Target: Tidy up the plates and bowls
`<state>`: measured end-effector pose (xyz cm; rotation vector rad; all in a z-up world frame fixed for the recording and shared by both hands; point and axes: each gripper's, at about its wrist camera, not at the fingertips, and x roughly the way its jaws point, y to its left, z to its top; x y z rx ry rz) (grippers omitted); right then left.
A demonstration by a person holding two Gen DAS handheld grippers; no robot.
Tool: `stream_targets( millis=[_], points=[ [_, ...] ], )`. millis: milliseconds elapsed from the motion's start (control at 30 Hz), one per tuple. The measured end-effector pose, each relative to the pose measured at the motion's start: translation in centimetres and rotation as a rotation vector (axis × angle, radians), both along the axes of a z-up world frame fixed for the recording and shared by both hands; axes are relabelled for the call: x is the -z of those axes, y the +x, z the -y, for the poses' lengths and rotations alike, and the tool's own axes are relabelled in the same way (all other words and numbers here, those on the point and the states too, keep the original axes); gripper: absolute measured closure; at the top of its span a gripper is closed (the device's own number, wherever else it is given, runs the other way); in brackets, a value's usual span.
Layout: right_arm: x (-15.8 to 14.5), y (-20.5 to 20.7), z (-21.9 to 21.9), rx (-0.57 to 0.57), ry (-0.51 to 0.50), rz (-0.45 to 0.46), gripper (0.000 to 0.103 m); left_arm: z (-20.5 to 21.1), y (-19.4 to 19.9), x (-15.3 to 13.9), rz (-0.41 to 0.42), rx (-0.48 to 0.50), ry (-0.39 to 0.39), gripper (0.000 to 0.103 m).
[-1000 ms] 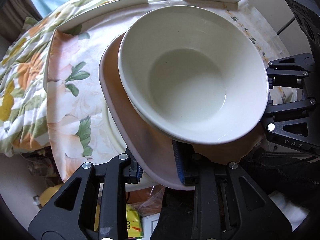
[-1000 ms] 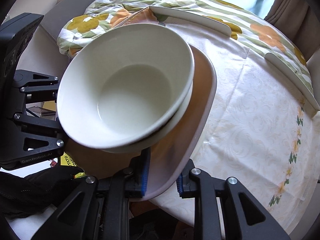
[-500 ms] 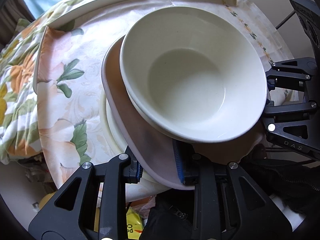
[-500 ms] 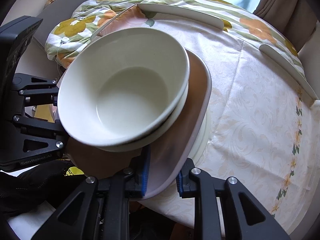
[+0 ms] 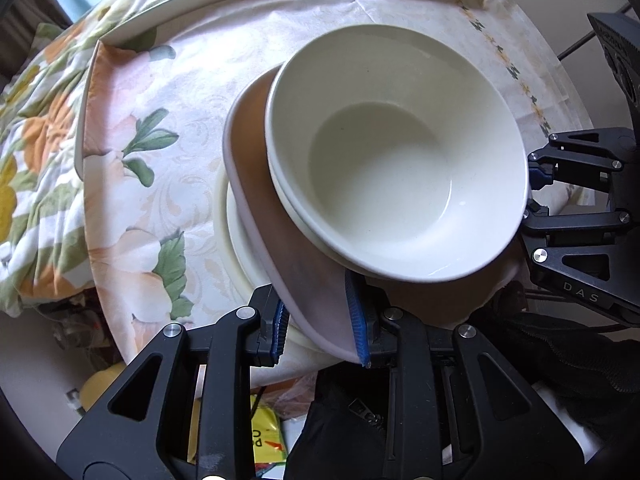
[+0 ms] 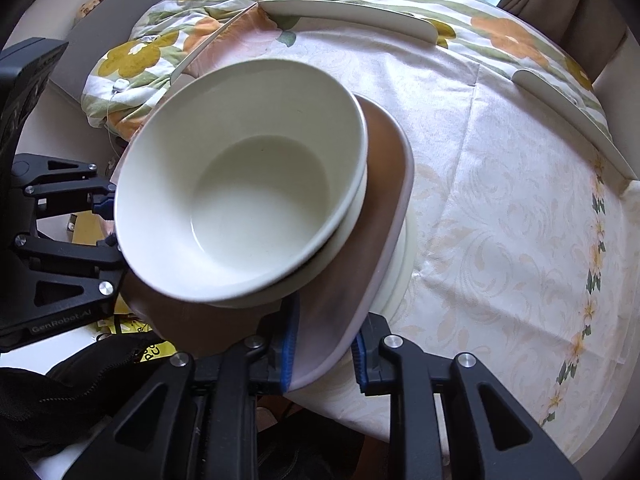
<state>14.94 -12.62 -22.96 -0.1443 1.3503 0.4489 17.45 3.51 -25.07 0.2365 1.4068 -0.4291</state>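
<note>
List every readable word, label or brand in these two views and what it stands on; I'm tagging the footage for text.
"DAS" on the black body of the right gripper, seen in the left wrist view.
"GenRobot.AI" on the black body of the left gripper, seen in the right wrist view.
Yellow packet under the table edge: black letters, cut off and not readable as a word.
Bowls and brown plate: no text.

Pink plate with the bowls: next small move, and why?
Probably ease the pink plate down and away from the table edge, centring it on the cream plates beneath: it sits offset toward the edge, carrying two nested bowls, and contact isn't clear.
</note>
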Motion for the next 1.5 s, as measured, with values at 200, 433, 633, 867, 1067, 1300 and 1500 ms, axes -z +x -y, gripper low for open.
stream_targets(
  millis=[200, 433, 633, 867, 1067, 1300, 1500],
  points=[
    [-1.7, -0.5, 0.7, 0.041, 0.025, -0.025, 0.057, -0.1, -0.7, -1.4, -0.018, 0.004, 0.018, 0.077],
    [-3.7, -1.7, 1.1, 0.101, 0.049, -0.01, 0.057, -0.2, -1.9, -5.0, 0.045, 0.0, -0.049, 0.027],
    [-5.7, -3.8, 1.8, 0.127, 0.056, 0.059, 0.057, 0.0, -4.4, -8.0, 0.127, -0.042, -0.068, 0.027],
    [-12.7, -9.3, 4.0, 0.172, 0.094, 0.263, 0.057, 0.0, -10.9, -15.5, 0.39, -0.159, -0.105, 0.026],
    [-20.4, -15.7, 6.2, 0.274, 0.075, 0.526, 0.03, 0.3, -18.0, -22.8, 0.687, -0.276, -0.167, 0.006],
    [-24.7, -19.9, 8.7, 0.418, 0.069, 0.726, 0.002, 1.2, -23.4, -27.6, 0.899, -0.326, -0.179, 0.0],
    [-26.0, -22.5, 9.9, 0.473, 0.081, 0.802, 0.002, 1.5, -26.2, -28.8, 0.985, -0.346, -0.204, 0.0]
  ],
)
